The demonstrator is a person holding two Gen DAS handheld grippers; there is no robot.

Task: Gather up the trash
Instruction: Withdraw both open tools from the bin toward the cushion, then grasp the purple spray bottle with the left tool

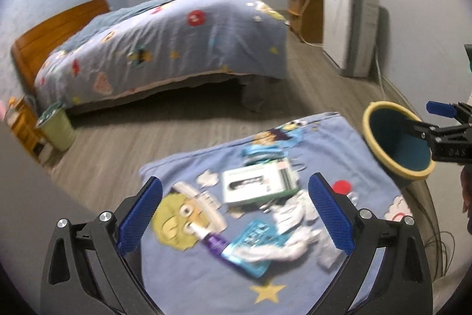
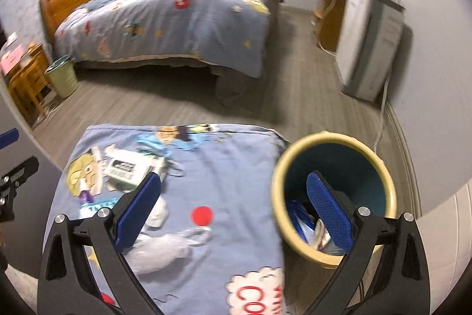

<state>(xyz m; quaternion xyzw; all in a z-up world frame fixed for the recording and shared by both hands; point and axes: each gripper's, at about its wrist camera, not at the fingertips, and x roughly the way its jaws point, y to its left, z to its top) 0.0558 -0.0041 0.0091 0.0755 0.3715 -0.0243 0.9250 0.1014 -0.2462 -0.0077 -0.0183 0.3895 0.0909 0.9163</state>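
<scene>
Right now the trash lies in a small heap on the blue blanket: a white box, a blue packet and what looks like crumpled paper, though it is blurry. The left hand-held gripper hangs over it, wide open and holding nothing. The right hand-held gripper has one finger inside the yellow bin; I cannot tell if it pinches the rim. The bin could slip and spill.
</scene>
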